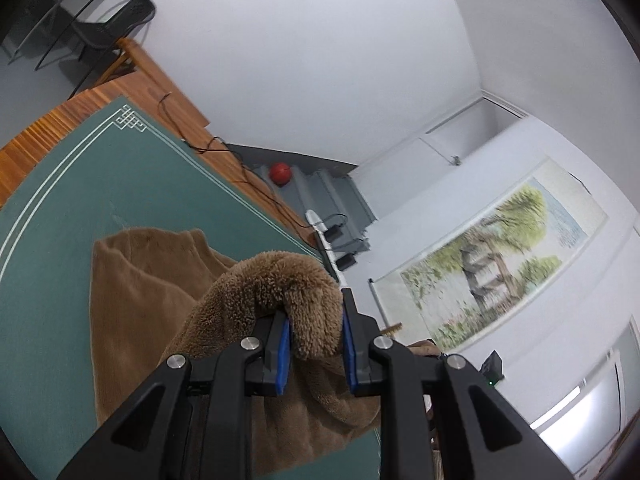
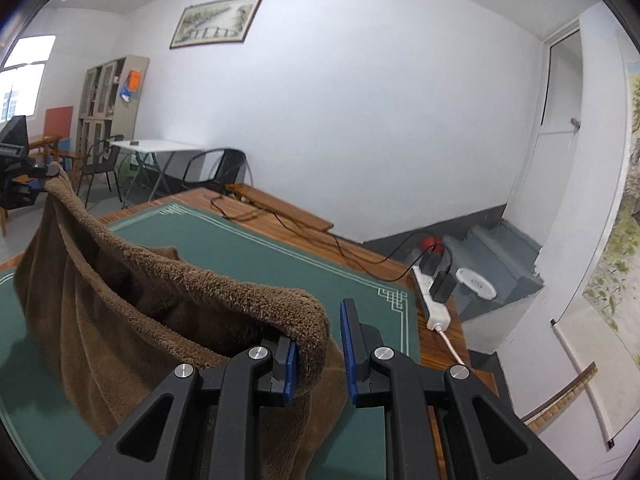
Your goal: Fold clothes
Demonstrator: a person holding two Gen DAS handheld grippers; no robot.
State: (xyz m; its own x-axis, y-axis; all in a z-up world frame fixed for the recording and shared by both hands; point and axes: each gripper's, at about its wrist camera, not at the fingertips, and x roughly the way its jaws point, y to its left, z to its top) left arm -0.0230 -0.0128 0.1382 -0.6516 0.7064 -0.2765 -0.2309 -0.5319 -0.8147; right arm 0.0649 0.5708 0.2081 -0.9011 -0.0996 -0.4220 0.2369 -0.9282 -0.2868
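No brand, label or legible writing shows in either view. Your left gripper [image 1: 316, 332] pinches a bunched fold of the brown fleece [image 1: 136, 300] between its blue pads; your right gripper [image 2: 318, 350] pinches another part of its edge. Seen from the right wrist, the fleece's top edge stretches taut between both grippers, lifted, while its lower part drapes onto the green mat [image 2: 260, 256]. The mat lies on a wooden table [image 2: 288, 208]; cables and a power strip [image 2: 430, 300] run along the table's far edge, beyond the mat.
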